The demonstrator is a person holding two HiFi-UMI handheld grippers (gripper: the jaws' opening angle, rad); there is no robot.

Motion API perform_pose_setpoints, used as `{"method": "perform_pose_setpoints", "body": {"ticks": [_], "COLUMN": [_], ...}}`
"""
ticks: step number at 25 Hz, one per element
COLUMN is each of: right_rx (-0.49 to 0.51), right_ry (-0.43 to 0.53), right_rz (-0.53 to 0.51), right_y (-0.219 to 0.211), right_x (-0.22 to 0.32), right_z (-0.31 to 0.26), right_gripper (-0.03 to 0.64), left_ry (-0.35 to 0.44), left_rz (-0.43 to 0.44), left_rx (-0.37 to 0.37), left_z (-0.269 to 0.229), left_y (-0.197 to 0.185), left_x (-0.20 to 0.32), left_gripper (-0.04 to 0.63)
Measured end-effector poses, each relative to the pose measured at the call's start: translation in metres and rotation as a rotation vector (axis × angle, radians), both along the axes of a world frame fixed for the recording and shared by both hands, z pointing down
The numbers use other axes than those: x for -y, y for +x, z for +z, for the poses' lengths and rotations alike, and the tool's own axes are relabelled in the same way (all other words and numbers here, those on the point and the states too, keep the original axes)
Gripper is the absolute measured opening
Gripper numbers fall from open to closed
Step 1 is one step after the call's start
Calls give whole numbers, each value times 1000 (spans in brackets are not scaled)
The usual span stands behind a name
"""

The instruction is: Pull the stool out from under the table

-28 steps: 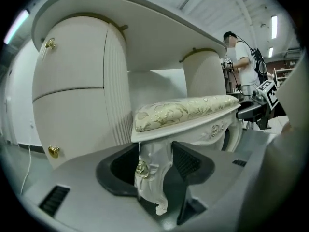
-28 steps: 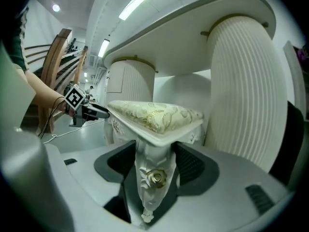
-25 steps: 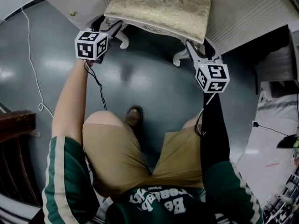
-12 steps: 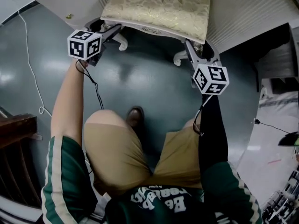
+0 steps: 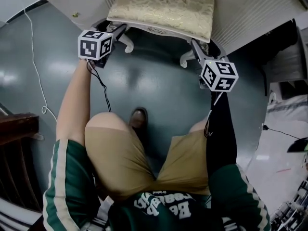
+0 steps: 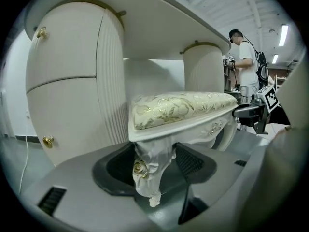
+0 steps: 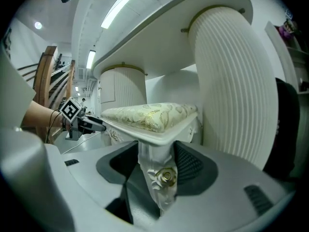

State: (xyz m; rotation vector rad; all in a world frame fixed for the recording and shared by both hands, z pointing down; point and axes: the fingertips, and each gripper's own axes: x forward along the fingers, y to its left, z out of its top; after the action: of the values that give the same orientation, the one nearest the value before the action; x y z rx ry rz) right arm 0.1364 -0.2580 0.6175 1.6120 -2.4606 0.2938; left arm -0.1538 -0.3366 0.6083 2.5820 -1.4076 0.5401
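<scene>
Stool [image 5: 163, 6] sitting at top centre of head view, cushioned seat tucked under white counter [image 6: 164, 33], feet resting on grey floor [image 5: 154, 85]. Left gripper [image 5: 119, 30] reaching to stool's lower-left corner, jaws having just been closing, clamping left leg [image 6: 149, 168]. Right gripper [image 5: 196, 46] doing same at lower-right corner, jaws also just closing, gripping right leg [image 7: 161, 178]

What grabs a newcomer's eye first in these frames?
A white carved stool with a gold-brocade cushion sits under the white fluted dressing table, at the top of the head view. The left gripper and right gripper each have one rose-carved front leg between their jaws, which have just been closing snugly onto it.
</scene>
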Motion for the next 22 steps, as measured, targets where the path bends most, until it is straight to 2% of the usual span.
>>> {"method": "perform_pose_setpoints", "body": {"ticks": [3, 7, 10, 14, 18, 22], "right_rx": [7, 10, -14, -57, -56, -70], "right_ry": [8, 27, 30, 5, -33, -37], "right_rz": [-5, -16, 15, 87, 134, 139], "right_y": [1, 1, 2, 7, 10, 0], "right_x": [-3, -2, -2, -9, 4, 23], "right_z": [-3, -2, 10, 40, 67, 86], "right_gripper": [238, 249, 328, 355, 362, 360], "left_ry": [13, 54, 96, 59, 24, 69], "left_rz": [-20, -11, 8, 6, -69, -74], "left_rx": [-13, 16, -1, 60, 7, -31], "left_z": [-5, -3, 2, 46, 85, 99], "left_y": [0, 1, 1, -9, -16, -11], "left_x": [-4, -3, -3, -14, 1, 22], "left_gripper": [278, 290, 291, 327, 334, 336]}}
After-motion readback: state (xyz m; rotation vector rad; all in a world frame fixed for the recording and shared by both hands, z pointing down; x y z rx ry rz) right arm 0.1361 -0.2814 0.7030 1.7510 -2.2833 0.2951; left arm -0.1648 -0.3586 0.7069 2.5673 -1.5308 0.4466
